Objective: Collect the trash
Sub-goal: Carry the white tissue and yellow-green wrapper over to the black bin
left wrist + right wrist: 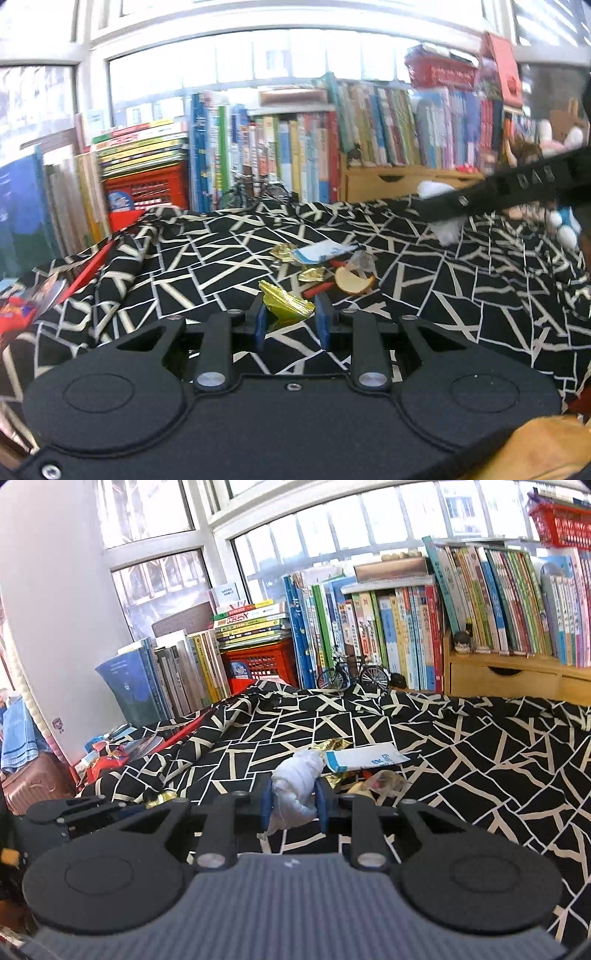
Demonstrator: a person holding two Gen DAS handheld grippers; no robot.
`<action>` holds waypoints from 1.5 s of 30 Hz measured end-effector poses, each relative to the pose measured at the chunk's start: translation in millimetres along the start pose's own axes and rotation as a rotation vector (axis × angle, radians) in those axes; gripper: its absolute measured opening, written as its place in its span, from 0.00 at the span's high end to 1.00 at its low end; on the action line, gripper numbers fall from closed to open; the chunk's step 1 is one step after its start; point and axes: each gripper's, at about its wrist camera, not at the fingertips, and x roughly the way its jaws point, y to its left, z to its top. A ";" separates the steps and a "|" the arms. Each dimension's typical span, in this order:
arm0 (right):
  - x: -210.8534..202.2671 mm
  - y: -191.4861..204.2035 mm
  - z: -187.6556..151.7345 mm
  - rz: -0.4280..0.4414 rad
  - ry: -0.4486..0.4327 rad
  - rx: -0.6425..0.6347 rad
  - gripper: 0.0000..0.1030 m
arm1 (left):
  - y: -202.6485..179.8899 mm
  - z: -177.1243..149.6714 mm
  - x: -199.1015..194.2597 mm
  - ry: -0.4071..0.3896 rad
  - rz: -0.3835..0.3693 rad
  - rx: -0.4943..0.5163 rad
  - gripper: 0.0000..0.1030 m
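Observation:
My left gripper (289, 320) is shut on a crumpled gold foil wrapper (286, 303), held above the black-and-white patterned cloth (461, 325). My right gripper (293, 802) is shut on a crumpled white tissue (295, 786). In the left wrist view the right gripper (443, 208) reaches in from the right with white tissue (448, 230) showing at its tip. More trash lies on the cloth: a blue-and-white paper packet (325, 252) (364, 758), other gold wrappers (282, 252), an apple slice (354, 282), red scraps (317, 290) and clear plastic (386, 780).
Rows of upright books (295, 155) and a wooden drawer unit (399, 181) line the back, with a red crate (147, 188) under a book stack. A small bicycle model (352, 675) stands at the cloth's far edge. Clutter and a red stick (88, 271) lie at the left.

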 end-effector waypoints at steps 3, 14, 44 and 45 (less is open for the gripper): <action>-5.4 15.3 -6.4 -0.018 -0.009 -0.005 0.69 | 19.4 -6.3 -12.9 -0.007 0.036 -0.033 0.76; -16.9 82.0 -38.4 -0.013 0.012 -0.011 0.69 | 76.5 -46.6 -79.9 0.000 0.078 -0.060 0.76; 5.3 229.1 -122.0 0.182 0.232 -0.120 0.70 | 158.8 -176.8 -121.3 0.303 0.139 -0.199 0.76; 6.5 228.8 -121.6 0.177 0.232 -0.117 0.70 | 159.1 -175.7 -118.6 0.304 0.140 -0.198 0.75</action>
